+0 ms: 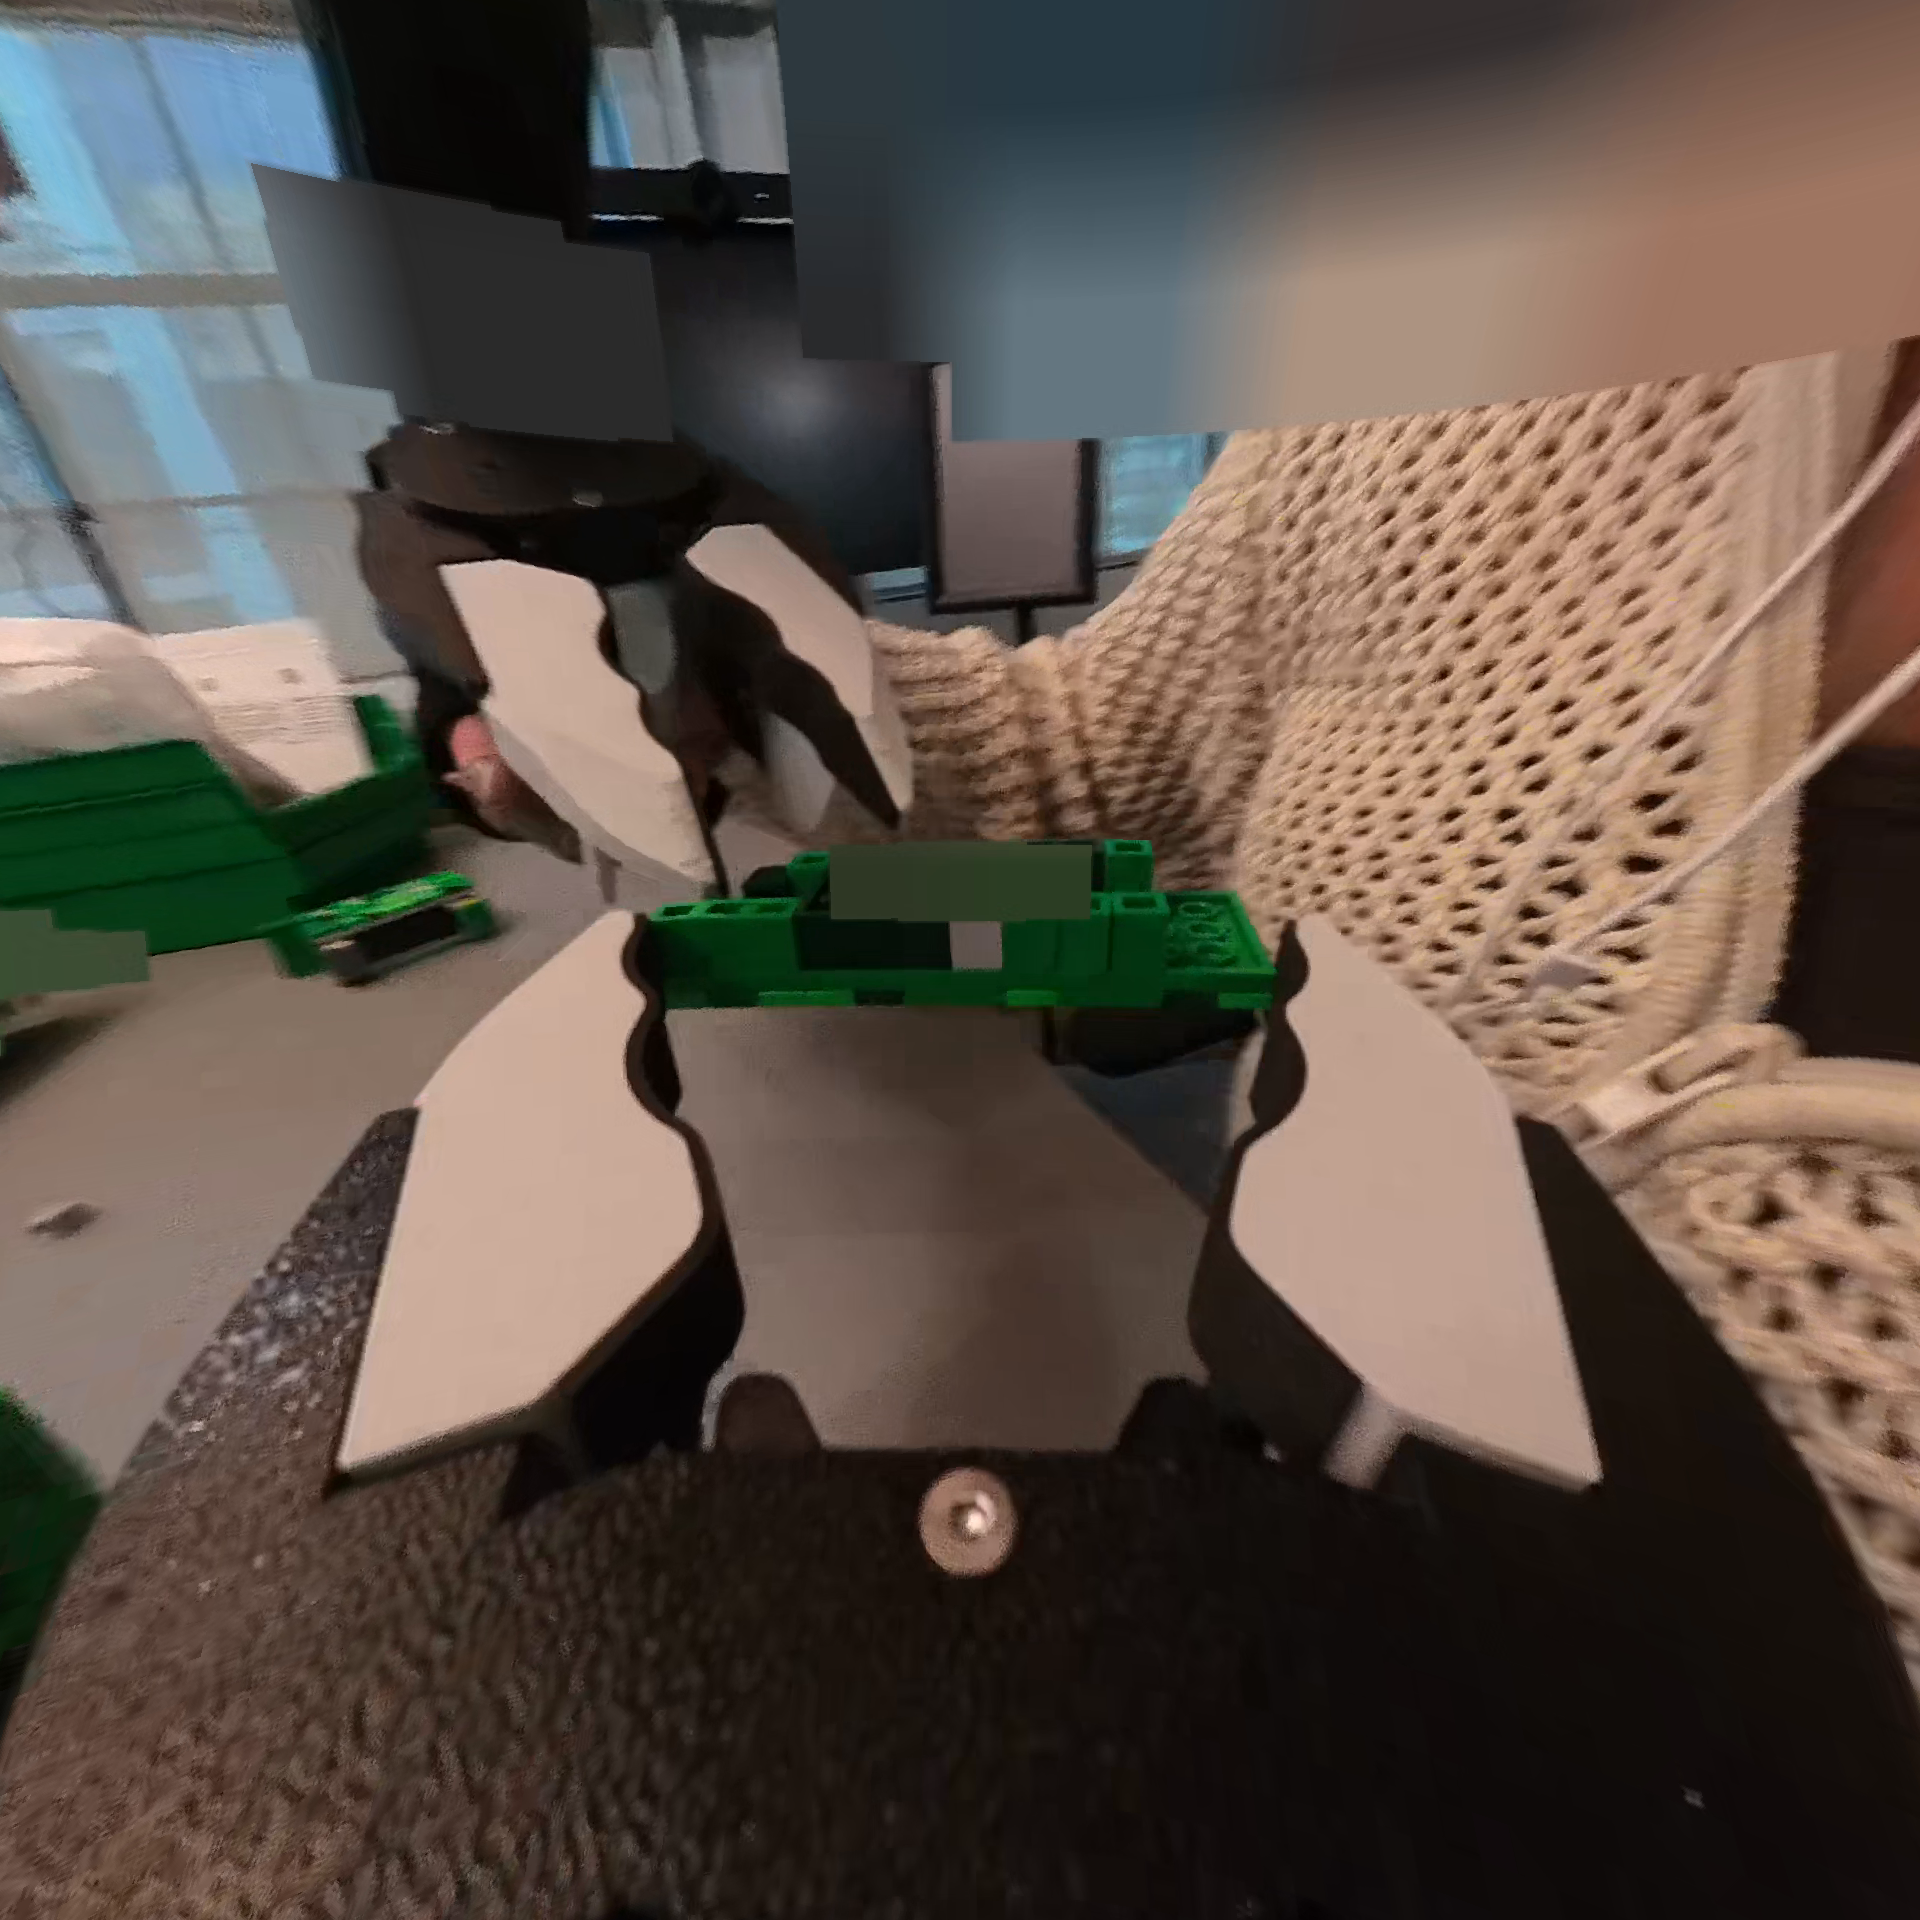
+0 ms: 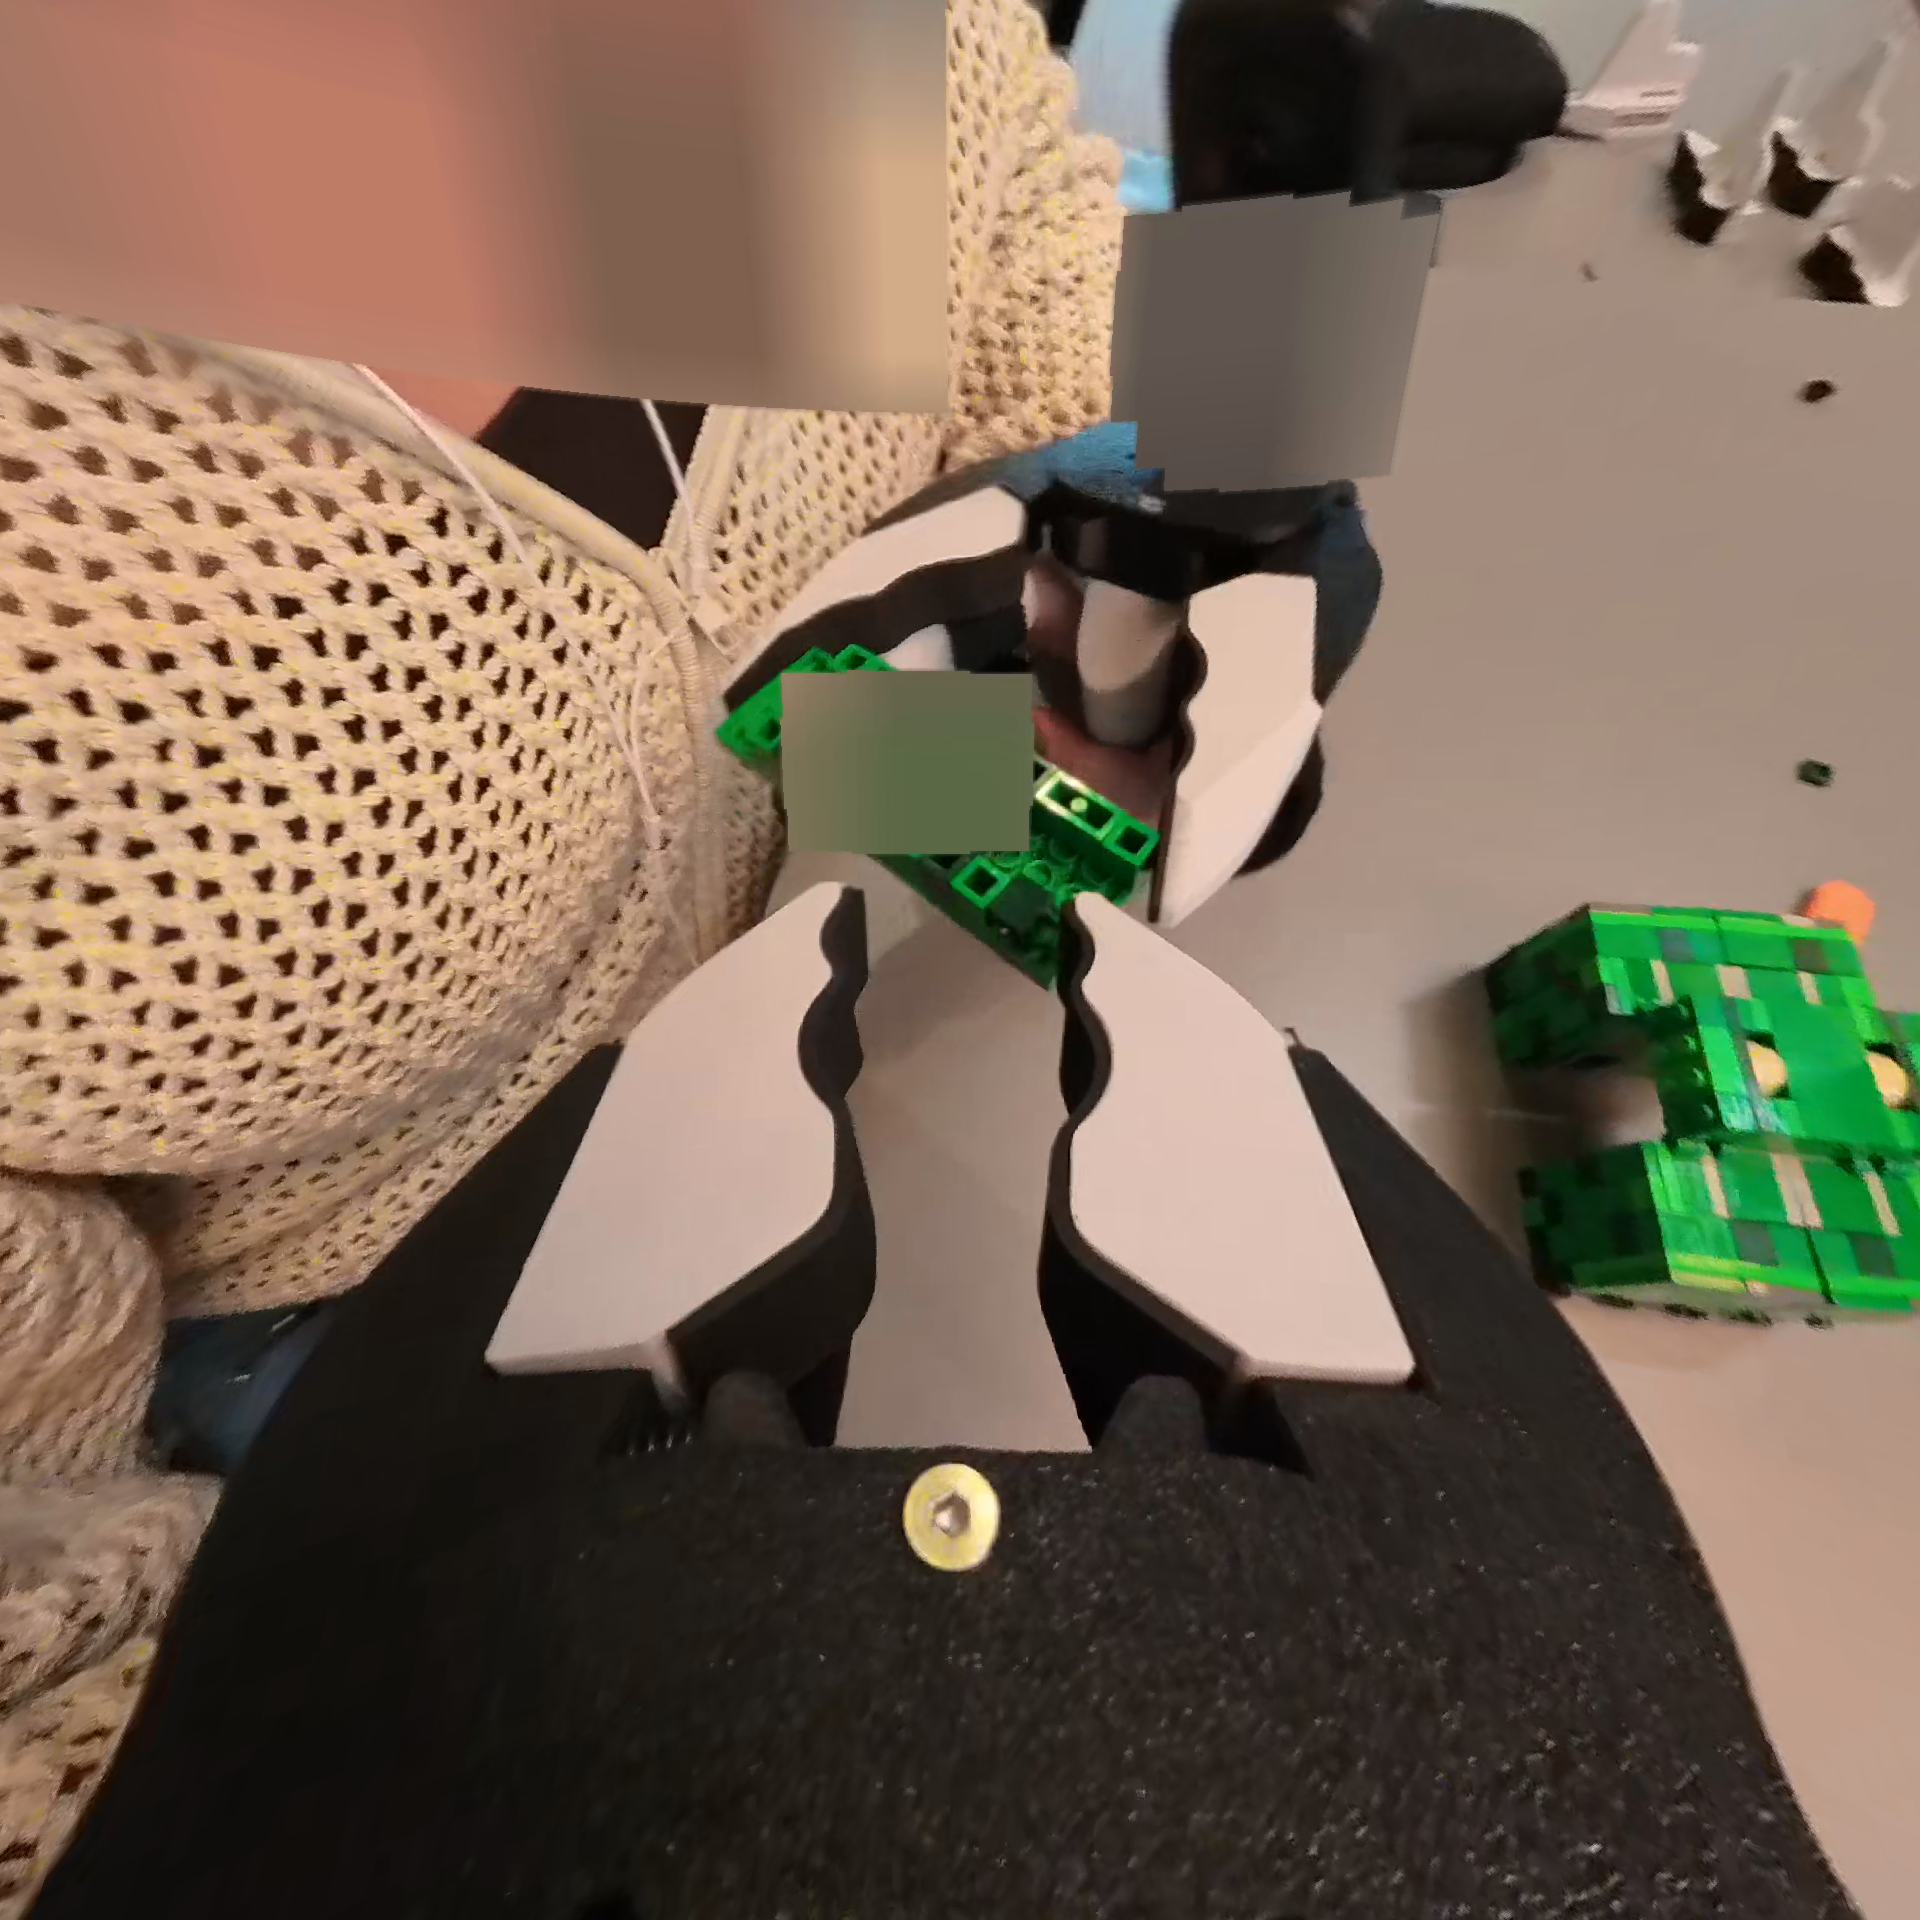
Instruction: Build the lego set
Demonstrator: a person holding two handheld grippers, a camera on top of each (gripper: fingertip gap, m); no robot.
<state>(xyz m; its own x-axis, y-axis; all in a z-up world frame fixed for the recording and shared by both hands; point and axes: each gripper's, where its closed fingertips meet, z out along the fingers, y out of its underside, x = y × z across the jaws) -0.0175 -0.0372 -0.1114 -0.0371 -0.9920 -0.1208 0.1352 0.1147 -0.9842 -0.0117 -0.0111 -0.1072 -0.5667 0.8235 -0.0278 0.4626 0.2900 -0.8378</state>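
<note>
A flat green lego assembly [image 1: 1132, 951] with dark and grey bricks is held in the air between the fingertips of my left gripper [image 1: 961, 940], which is shut on its two ends. My right gripper [image 1: 805, 847] comes down from above at the assembly's left top edge. In the right wrist view the right gripper [image 2: 961, 912] has its jaws narrowly apart around a corner of the assembly [image 2: 1091, 831]. Only the right fingertip touches it, and a gap shows beside the left one. The left gripper [image 2: 966, 831] faces it from behind.
A larger built green lego model [image 2: 1704, 1112] lies on the grey table [image 2: 1558, 623] to the right, with an orange piece [image 2: 1839, 906] behind it. Small dark pieces [image 2: 1813, 772] are scattered. Green bins [image 1: 156, 831] and a green block [image 1: 395, 925] stand at left. A person in a cream knit sweater [image 1: 1455, 727] sits close behind.
</note>
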